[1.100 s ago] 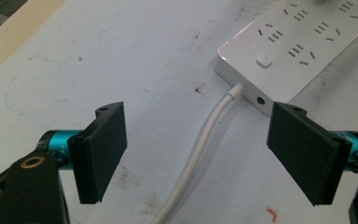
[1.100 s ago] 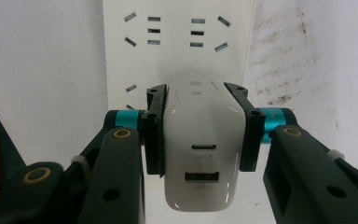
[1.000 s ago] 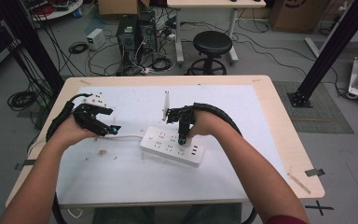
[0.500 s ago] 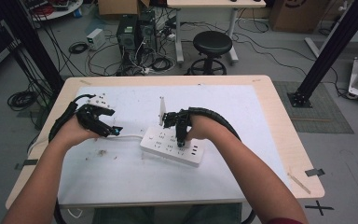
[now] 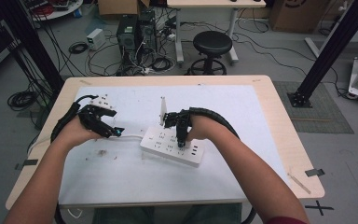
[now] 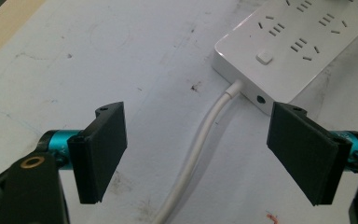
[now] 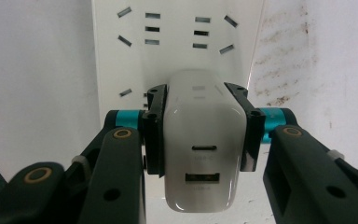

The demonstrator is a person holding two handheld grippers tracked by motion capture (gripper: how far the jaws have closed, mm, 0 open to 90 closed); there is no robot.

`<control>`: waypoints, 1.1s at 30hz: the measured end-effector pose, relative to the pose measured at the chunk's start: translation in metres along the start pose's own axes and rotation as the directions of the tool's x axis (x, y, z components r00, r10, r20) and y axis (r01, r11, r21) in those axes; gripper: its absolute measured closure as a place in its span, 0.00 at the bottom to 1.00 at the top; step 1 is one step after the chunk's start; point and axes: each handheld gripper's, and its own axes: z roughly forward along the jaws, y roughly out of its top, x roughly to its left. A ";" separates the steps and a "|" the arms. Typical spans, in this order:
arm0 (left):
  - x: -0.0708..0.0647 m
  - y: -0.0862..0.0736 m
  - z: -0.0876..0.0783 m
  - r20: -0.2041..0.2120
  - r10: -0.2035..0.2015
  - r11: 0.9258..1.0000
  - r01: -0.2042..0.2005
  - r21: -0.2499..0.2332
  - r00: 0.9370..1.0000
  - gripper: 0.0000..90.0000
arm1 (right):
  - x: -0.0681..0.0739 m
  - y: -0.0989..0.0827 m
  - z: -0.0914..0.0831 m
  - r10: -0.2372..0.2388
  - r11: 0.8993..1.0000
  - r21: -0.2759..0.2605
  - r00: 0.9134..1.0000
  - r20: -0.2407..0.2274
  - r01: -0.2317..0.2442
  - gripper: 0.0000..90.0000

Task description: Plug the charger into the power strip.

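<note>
Two grippers were at work over the white table cover [image 5: 242, 116]. We found the right gripper [image 7: 204, 126] clamped on a white charger block [image 7: 204, 154], its black pads pressing the block's two flat sides, with the block standing over the socket face of the white power strip [image 7: 177, 42]. In the high view the same right gripper [image 5: 182, 137] pointed down onto the strip [image 5: 165, 145], which lay near the middle of the table, slightly toward the person. We judged the step in hand to be seating the charger into an outlet; whether its prongs were already home we could not tell, as the block hid them. The next move, we reckoned, called for a straight press downward, square to the slots, then a release without tipping the block. The left gripper [image 6: 196, 149] stood wide open, holding nothing, its jaws to either side of the strip's white cord [image 6: 200, 140] just short of the strip's end [image 6: 279, 51]; it looked placed to steady the strip. Materials noted: charger of smooth, glossy plastic, rounded corners, two ports on its rear face; strip matte white, rectangular, with slotted outlets and a small square button [image 6: 264, 58]; cord round and rubbery; cover scuffed and stained.
</note>
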 end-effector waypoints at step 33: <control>0.002 -0.002 -0.003 -0.004 -0.003 1.000 0.003 -0.013 1.000 0.22 | -0.006 -0.009 -0.005 0.049 0.992 -0.109 0.995 -0.082 -0.058 0.49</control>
